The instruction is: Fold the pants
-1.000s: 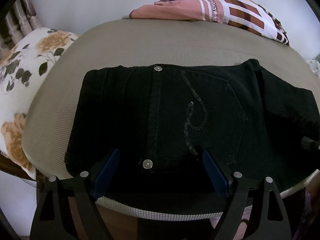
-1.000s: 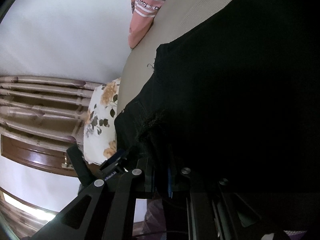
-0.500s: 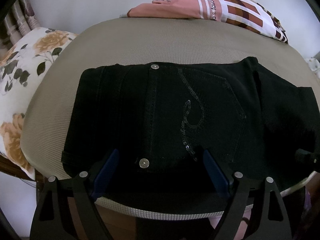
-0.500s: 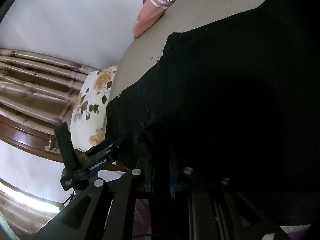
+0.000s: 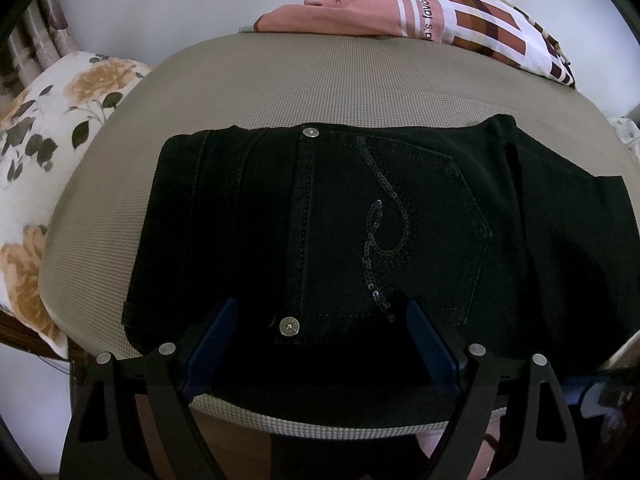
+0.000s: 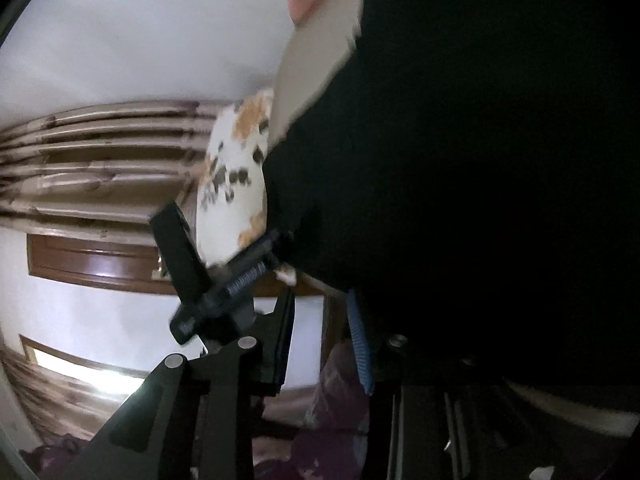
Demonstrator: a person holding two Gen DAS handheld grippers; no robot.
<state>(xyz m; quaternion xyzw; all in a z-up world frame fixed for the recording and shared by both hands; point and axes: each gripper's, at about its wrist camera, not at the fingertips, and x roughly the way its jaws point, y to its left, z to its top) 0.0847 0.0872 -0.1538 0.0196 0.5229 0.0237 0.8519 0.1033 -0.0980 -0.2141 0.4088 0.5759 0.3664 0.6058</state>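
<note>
Black pants (image 5: 360,232) lie folded on a beige cushion (image 5: 304,88), back pocket with a sequin swirl facing up. My left gripper (image 5: 320,312) is open, its blue pads straddling the near edge of the pants by a metal rivet. In the right wrist view the pants (image 6: 480,140) fill the right side as a dark mass. My right gripper (image 6: 322,300) is open with nothing between its blue pads, at the pants' near edge. The left gripper's body (image 6: 216,280) shows in front of it.
A pink, brown and white patterned garment (image 5: 432,24) lies at the cushion's far edge. A floral pillow (image 5: 44,152) sits at the left, also seen blurred in the right wrist view (image 6: 236,184). A wooden slatted headboard (image 6: 100,152) and white wall are behind.
My right gripper has opened and let go of the black fabric, and pulled back from it. The left gripper stays open at the near edge, shifted only slightly.
</note>
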